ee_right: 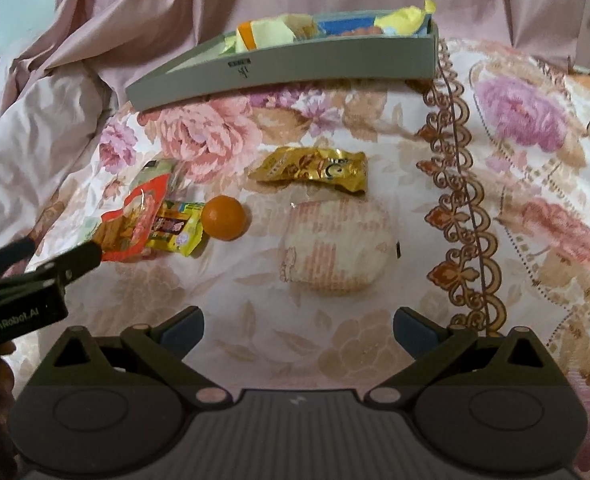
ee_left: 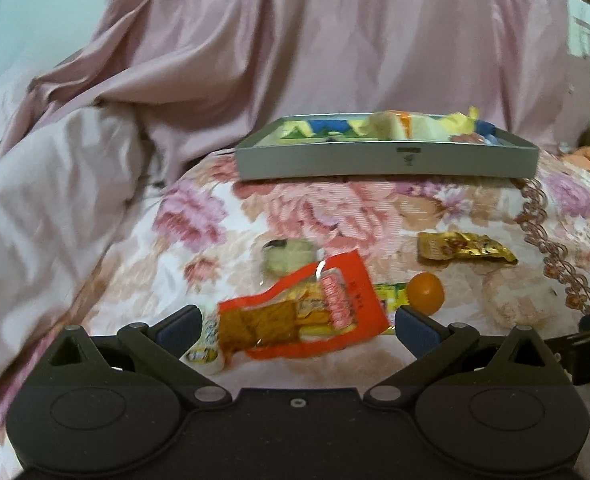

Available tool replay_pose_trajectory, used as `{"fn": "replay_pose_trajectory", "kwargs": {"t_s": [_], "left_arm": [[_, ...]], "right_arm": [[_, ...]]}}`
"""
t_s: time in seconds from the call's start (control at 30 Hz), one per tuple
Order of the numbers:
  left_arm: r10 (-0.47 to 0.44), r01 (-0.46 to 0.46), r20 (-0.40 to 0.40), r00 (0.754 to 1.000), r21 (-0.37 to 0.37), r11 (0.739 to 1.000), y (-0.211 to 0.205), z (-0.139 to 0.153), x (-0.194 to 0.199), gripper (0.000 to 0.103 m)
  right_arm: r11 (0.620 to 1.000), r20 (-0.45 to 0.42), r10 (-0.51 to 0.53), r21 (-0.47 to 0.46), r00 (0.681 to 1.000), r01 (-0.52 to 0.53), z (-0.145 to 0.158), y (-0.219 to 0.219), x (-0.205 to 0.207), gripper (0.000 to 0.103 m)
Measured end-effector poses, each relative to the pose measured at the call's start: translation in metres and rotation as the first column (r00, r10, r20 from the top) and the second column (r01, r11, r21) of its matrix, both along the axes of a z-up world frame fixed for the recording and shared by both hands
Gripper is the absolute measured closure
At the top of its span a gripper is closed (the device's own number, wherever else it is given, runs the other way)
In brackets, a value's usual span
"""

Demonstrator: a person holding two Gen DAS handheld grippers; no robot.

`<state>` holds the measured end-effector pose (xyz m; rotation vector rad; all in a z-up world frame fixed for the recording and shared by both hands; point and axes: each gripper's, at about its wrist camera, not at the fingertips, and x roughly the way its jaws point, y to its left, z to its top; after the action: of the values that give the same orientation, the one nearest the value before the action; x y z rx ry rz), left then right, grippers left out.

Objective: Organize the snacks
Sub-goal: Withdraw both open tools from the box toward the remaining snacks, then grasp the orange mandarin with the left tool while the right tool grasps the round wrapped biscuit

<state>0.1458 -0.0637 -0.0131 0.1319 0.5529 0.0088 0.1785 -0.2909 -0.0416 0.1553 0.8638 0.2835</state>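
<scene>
Floral bedspread (ee_right: 335,344) bare beside orange (ee_right: 224,217)

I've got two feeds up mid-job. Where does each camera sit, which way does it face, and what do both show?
Left wrist: on the left gripper, low over the bed, facing the orange packet between its open fingers, grey tray beyond.
Right wrist: on the right gripper, higher, facing a pale round packet; the left gripper enters at left.
Shared: tray, orange packet, orange ball, gold packet.
</scene>
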Motion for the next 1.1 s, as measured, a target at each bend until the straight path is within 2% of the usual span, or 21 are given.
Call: {"fn": "replay_pose_trajectory", "kwargs": {"t_s": [0.2, 0.37, 0.5, 0.7, 0.87, 0.97, 1.1], "left_arm": [[-0.083, 0.083, -0.008, 0.997, 0.006, 0.997, -0.005, 0.002, 0.010, 0.001], [-0.171, 0.172, -0.018, 0.985, 0.066, 0.983, -0.013, 0.000, 0.029, 0.001], [-0.277, 0.280, -0.040, 0.960, 0.159, 0.947, -0.026, -0.005, 0.041, 0.001], [-0.376, 0.385, -0.085, 0.923, 0.256, 0.887, -0.045, -0.017, 0.049, 0.001], [-0.416, 0.432, -0.117, 0.902, 0.287, 0.855, -0.057, -0.026, 0.057, 0.001], [-0.431, 0.451, -0.134, 0.892, 0.279, 0.848, -0.063, -0.030, 0.064, 0.001], [-0.448, 0.478, -0.169, 0.878, 0.266, 0.837, -0.074, -0.036, 0.072, 0.009]], "right_arm": [[0.999, -0.055, -0.012, 0.031, 0.998, 0.014, -0.004, -0.015, 0.014, 0.000], [1.000, -0.007, -0.007, -0.023, 1.000, 0.007, -0.001, -0.018, 0.030, 0.000], [0.997, 0.023, 0.046, -0.067, 0.999, -0.045, -0.003, -0.011, 0.043, 0.000], [0.982, 0.004, 0.146, -0.119, 0.989, -0.145, -0.012, 0.001, 0.063, 0.000], [0.952, -0.007, 0.208, -0.228, 0.978, -0.204, -0.018, 0.005, 0.067, 0.001], [0.947, -0.009, 0.214, -0.244, 0.977, -0.209, -0.016, 0.001, 0.068, 0.009], [0.958, -0.010, 0.186, -0.221, 0.982, -0.184, -0.011, -0.012, 0.072, 0.020]]}}
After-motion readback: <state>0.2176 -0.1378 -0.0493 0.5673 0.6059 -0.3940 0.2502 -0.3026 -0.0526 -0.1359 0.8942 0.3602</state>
